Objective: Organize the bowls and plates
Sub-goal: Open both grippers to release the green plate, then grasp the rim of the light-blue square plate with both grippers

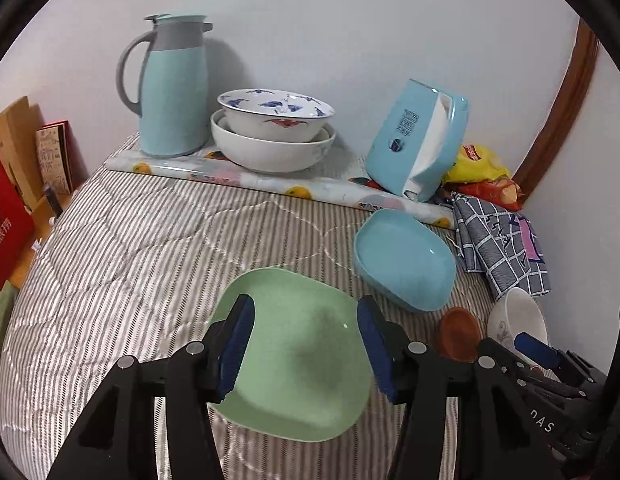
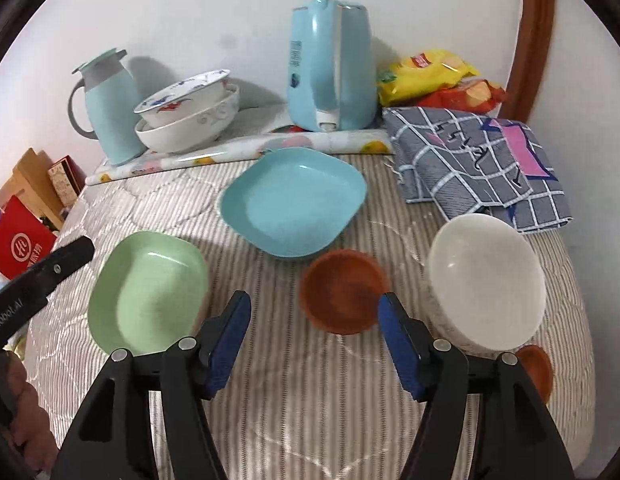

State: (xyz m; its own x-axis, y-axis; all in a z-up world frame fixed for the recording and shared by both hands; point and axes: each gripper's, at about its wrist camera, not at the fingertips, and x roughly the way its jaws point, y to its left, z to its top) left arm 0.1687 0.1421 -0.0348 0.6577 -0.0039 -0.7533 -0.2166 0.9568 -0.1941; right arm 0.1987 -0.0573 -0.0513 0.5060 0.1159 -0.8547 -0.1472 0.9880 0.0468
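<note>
Nearest the lens in the left wrist view, the left gripper [image 1: 305,344] hangs low over the green plate [image 1: 297,354], its jaws spread wide to either side of the dish and not pinching it. The right gripper [image 2: 316,344] is likewise wide open and holds nothing, hovering above the striped quilt [image 2: 269,380] at the bottom centre of its frame.

By size, the loose dishes run so: the blue plate [image 2: 293,202] at mid-frame, the green plate at lower left, the white bowl [image 2: 486,280] tilted at right, then the small brown saucer [image 2: 344,292] just ahead of the right gripper, with a second brown saucer [image 2: 536,368] partly hidden beneath the bowl.

Two patterned bowls [image 1: 271,132] already sit nested in the upper middle, beside the thermos jug [image 1: 171,88]. I judge the sorting barely begun: every dish in front lies separate, none stacked.
</note>
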